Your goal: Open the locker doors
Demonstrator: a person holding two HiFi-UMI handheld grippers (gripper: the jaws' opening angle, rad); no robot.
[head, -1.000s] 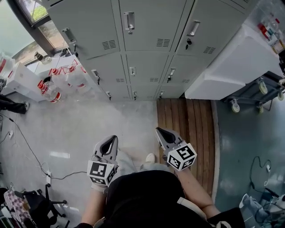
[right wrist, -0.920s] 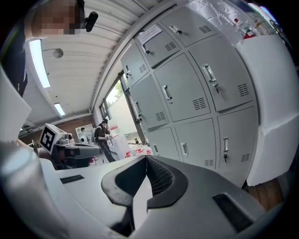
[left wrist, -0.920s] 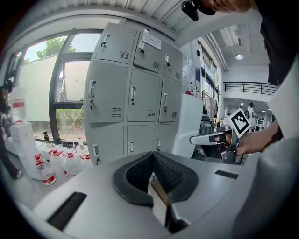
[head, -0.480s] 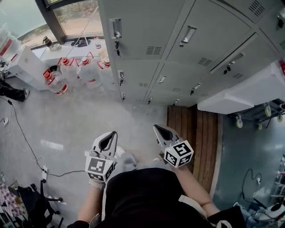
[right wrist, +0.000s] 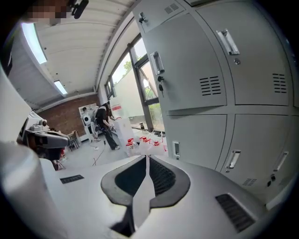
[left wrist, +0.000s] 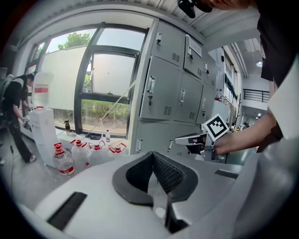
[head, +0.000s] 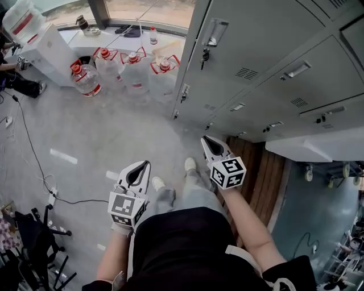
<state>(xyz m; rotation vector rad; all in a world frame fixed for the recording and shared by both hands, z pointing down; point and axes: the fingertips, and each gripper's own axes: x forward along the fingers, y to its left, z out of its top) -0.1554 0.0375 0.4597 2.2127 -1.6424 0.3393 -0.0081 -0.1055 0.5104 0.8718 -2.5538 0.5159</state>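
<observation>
Both forearms are bent forward from the waist, elbows close to the body. The left gripper (head: 141,165) sits low on the left and points ahead over the bare grey floor (head: 85,131). The right gripper (head: 206,140) reaches further forward, its tip near the bottom row of the lockers (head: 256,62) but apart from them. In each gripper view the jaws are pressed together tip to tip with nothing between them, so both grippers are empty.

The lockers form a grey bank across the upper right of the head view, and every door in sight sits flush and closed. The upper door of the leftmost column has a metal handle (head: 214,31), with a key (head: 203,55) hanging in the lock just below it. In the right gripper view a door with such a handle and key rises just ahead, slightly to the right of the closed jaws.

Water jugs (head: 133,68) stand clustered beside the bank's left edge, under a window (head: 148,8). Open floor stretches from the left gripper up to those jugs, with only cables (head: 28,142) trailing at the far left. The right side is tighter: wooden boards (head: 267,170) lie at the foot of the lockers, and a white cart (head: 310,150) on castors juts out from the bank. One shoe (head: 190,165) shows between the two grippers. A second person (left wrist: 14,112) stands far off at the left edge of the left gripper view.
</observation>
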